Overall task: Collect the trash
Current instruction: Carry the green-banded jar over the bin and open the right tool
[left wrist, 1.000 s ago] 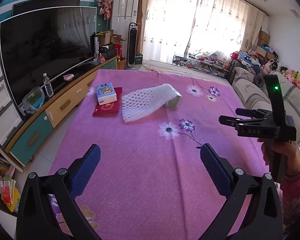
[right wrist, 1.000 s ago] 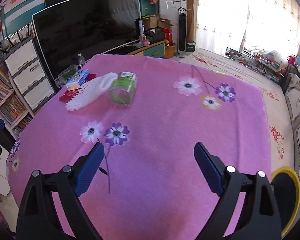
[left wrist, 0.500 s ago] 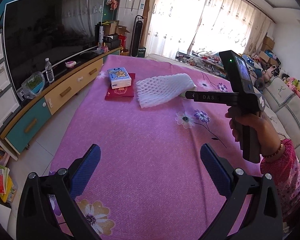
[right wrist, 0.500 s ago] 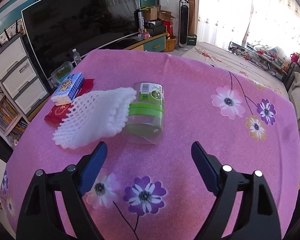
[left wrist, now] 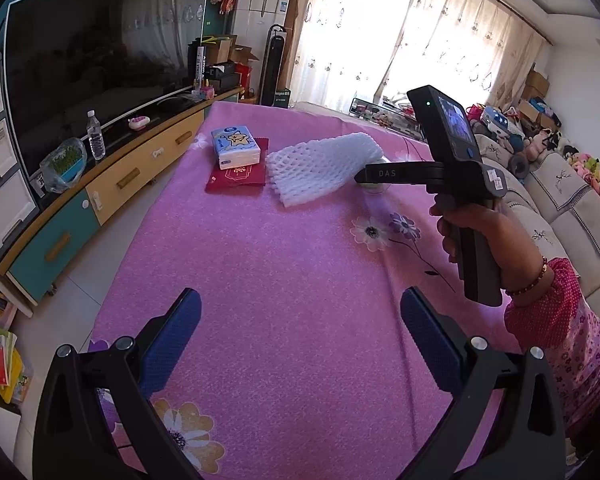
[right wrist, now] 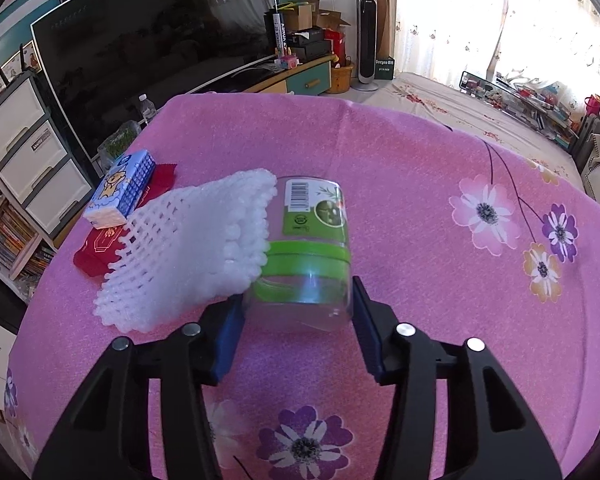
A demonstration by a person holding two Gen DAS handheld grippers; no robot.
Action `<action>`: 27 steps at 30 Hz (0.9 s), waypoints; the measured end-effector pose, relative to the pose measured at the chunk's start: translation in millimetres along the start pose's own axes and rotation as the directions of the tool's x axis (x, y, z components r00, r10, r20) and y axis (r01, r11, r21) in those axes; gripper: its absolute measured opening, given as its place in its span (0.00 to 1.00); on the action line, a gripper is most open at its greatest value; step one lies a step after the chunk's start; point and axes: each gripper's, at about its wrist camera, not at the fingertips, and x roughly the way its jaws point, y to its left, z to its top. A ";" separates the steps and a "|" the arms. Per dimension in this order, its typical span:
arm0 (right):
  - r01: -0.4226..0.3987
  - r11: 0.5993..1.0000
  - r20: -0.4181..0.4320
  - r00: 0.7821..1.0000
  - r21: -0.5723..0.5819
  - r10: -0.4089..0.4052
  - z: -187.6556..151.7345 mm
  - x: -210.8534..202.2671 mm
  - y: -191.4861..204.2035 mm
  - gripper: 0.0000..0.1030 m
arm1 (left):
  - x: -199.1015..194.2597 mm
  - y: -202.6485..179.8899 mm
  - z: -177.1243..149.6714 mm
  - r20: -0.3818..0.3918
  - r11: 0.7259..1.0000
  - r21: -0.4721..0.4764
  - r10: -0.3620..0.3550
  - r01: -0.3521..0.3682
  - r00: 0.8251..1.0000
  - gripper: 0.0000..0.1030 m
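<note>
Trash is what I'm after, and the clear plastic jar [right wrist: 306, 256] with the green band and label now lies on its side right between my right jaws; half a second ago it was still well ahead of them, and a second ago it was far off across the pink flowered tabletop [right wrist: 420, 216]. So the approach is done, and I judge the step in hand to be the closing squeeze.

My right gripper [right wrist: 298, 322] has narrowed its spread to about the jar's width. The blue pads [right wrist: 230, 332] stand against the jar's near end on either side (whether they already press it or only brush it I cannot tell). White foam netting [right wrist: 188, 248] lies over the jar's left side and reaches down near my left-hand pad, so I may catch a corner of it as I close. That would do no harm, since it looks like trash as well.

My left gripper [left wrist: 300, 336] hangs low over the near part of the tabletop with its jaws spread wide, holding and touching nothing. From its camera the jar is almost hidden behind the netting and my right tool. Beyond the netting a blue tissue pack [left wrist: 236, 148] rests on a red packet [left wrist: 238, 178], both untouched.
</note>
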 end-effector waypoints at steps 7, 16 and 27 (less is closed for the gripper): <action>0.001 1.000 -0.005 1.000 -0.016 -0.001 -23.1 -21.0 -11.5 0.47 | 1.0 -10.7 0.6 0.000 1.000 0.021 -0.011 0.011 1.000 0.95; -0.006 0.999 0.018 1.000 0.031 0.006 -76.5 -79.9 -51.9 0.46 | 1.4 -39.9 0.4 0.001 0.997 0.070 -0.041 0.041 0.999 0.95; -0.037 0.995 0.096 0.995 0.094 0.028 -147.2 -168.4 -99.4 0.46 | 4.2 -84.6 -4.7 -0.013 0.989 0.131 -0.069 0.070 0.998 0.95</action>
